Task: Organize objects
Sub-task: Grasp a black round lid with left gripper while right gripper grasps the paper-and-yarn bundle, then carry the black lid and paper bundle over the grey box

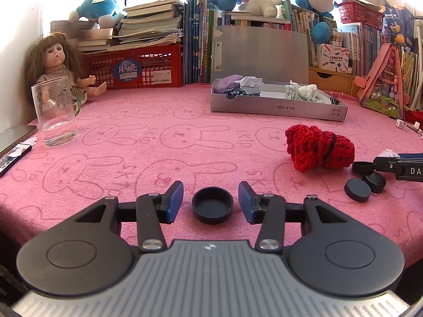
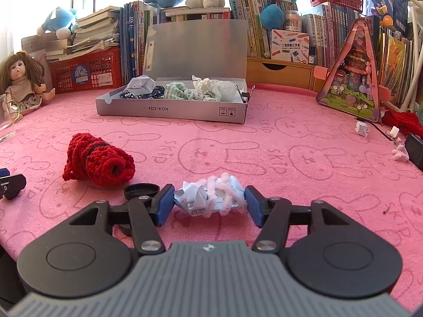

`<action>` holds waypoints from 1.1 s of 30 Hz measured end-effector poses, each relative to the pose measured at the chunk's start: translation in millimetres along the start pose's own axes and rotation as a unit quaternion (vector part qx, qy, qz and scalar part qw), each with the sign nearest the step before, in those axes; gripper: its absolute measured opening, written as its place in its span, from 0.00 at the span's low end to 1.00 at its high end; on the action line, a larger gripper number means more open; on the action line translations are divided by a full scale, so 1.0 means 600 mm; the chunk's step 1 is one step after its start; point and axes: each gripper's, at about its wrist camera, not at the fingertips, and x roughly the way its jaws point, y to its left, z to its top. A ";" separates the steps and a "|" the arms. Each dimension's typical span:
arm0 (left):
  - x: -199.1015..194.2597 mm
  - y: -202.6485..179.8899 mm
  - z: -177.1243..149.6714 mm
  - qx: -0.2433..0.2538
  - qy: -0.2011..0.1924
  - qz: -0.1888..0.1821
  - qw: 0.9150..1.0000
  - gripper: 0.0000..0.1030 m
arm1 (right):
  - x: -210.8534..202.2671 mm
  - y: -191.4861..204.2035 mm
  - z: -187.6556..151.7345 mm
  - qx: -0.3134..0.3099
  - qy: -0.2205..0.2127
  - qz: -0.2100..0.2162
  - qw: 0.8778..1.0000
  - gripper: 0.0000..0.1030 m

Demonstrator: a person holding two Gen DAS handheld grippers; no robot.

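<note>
My left gripper (image 1: 211, 202) is open, its blue pads either side of a black round cap (image 1: 212, 205) that lies on the pink cloth, not touching it. My right gripper (image 2: 209, 202) is shut on a crumpled paper wad wrapped in pink yarn (image 2: 211, 196), low on the cloth. A red knitted roll (image 2: 97, 162) lies to its left, also in the left wrist view (image 1: 318, 149). Several more black caps (image 1: 364, 181) lie near the right gripper's body. An open grey box (image 2: 171, 111) with cloth and paper bits stands at the back.
A glass mug (image 1: 55, 113) and a doll (image 1: 56, 66) are at the far left, a phone (image 1: 13, 138) at the left edge. A red crate (image 1: 132, 68), books and plush toys line the back. A pink triangular toy (image 2: 354, 79) stands right.
</note>
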 end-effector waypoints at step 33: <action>0.099 -0.050 0.159 0.023 0.000 -0.023 0.999 0.37 | 0.035 -0.029 0.094 0.034 -0.027 0.004 0.999 0.59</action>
